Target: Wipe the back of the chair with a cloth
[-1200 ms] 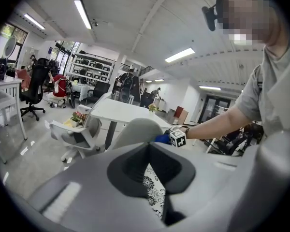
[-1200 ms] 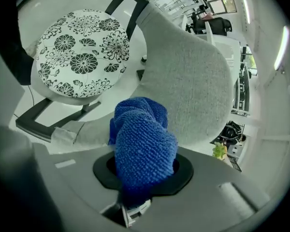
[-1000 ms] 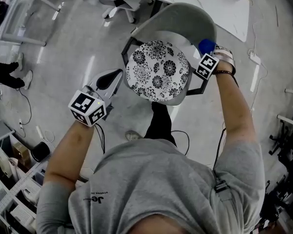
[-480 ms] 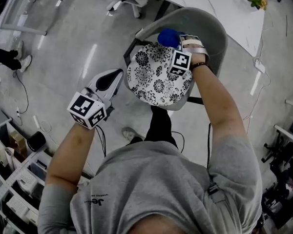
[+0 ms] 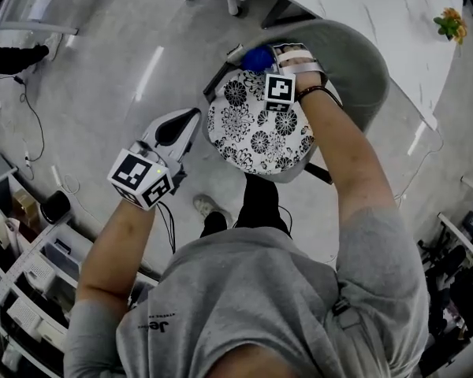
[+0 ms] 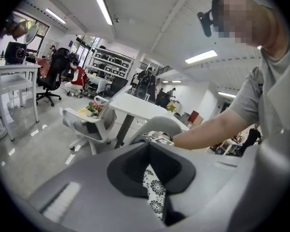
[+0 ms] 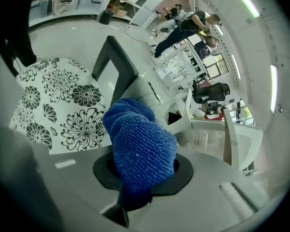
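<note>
Right gripper point(image 5: 270, 63) with jaws clamped on the cloth point(image 5: 257, 58); the blue cloth point(image 7: 135, 134) is bunched into a thick wad that fills the gap between the jaws and stands out past their tips. The wad's long axis follows the line of the right gripper point(image 7: 137, 175), its free end pointing toward the far left rim of the chair point(image 5: 355, 61), where the grey back shell meets the black frame point(image 7: 117, 62). In the right gripper view the end of the cloth overlaps the grey rim; contact cannot be confirmed.

Left gripper point(image 5: 189, 119) held apart, to the left of the chair and over the floor point(image 5: 102, 77); jaws drawn together with nothing between them. The left gripper point(image 6: 147, 151) points across at the floral cushion point(image 6: 154, 197).

The floral cushion point(image 5: 256, 132) covers the seat, just near of the cloth, under the right forearm point(image 5: 339, 164); the curved back rises on the far and right sides.

Surroundings: a white bench point(image 5: 339, 6) just beyond the chair back, carrying a small flowering plant point(image 5: 449, 24); a white office chair point(image 6: 87, 124) farther left; shelving point(image 5: 16, 290) at near left; cables point(image 5: 31, 128) on the floor.
</note>
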Demonstrator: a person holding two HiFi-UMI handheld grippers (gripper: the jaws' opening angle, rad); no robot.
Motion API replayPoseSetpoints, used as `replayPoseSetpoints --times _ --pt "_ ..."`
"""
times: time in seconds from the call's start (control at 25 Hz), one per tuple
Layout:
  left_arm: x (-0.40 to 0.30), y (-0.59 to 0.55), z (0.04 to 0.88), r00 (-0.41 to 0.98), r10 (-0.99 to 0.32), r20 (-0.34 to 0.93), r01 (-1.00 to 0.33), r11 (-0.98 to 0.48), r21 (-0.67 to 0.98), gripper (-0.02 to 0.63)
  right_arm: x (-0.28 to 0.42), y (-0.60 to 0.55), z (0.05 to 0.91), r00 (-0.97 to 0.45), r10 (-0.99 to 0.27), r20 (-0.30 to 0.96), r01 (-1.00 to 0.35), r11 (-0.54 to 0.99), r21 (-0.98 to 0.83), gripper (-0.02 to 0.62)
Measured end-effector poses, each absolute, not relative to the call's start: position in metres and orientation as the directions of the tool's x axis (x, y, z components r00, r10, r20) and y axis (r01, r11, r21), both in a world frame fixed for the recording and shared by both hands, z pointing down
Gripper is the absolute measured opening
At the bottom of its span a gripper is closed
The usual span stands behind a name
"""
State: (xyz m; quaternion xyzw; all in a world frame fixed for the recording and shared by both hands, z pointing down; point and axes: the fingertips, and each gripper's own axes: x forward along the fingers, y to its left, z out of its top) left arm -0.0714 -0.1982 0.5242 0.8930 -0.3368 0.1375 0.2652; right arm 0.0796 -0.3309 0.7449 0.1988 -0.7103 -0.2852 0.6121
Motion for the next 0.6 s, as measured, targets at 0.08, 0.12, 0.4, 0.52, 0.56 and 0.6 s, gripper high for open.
replayPoseSetpoints --times 0.08,0.12,0.4,0.52,0.56,0.6 --pt "-0.071 -0.201 0.530 0.730 -0.528 0.434 -0.680 -0.620 0.391 0.049 0.082 -0.333 0.744 -0.179 -0.647 0.742 0.129 0.732 0.669 0.078" --pt "-0.070 -0.202 0.532 0.729 -0.526 0.438 -0.681 -0.616 0.396 0.049 0.084 -0.333 0.744 -0.177 -0.655 0.735 0.158 0.718 0.678 0.078" --pt "-0.046 -0.198 0.540 0.759 -0.473 0.447 -0.644 -0.644 0.413 0.049 0.132 -0.335 0.752 -0.049 -0.697 0.716 0.236 0.688 0.686 0.078" --pt "-0.038 -0.193 0.540 0.777 -0.444 0.446 -0.619 -0.667 0.414 0.049 0.166 -0.330 0.756 0.033 -0.691 0.722 0.240 0.707 0.665 0.078" --pt "-0.036 -0.191 0.540 0.781 -0.437 0.447 -0.613 -0.672 0.415 0.049 0.178 -0.327 0.757 0.059 -0.688 0.724 0.243 0.713 0.658 0.078" --pt "-0.035 -0.189 0.541 0.784 -0.430 0.448 -0.609 -0.676 0.416 0.049 0.189 -0.323 0.757 0.081 -0.685 0.724 0.246 0.717 0.652 0.078"
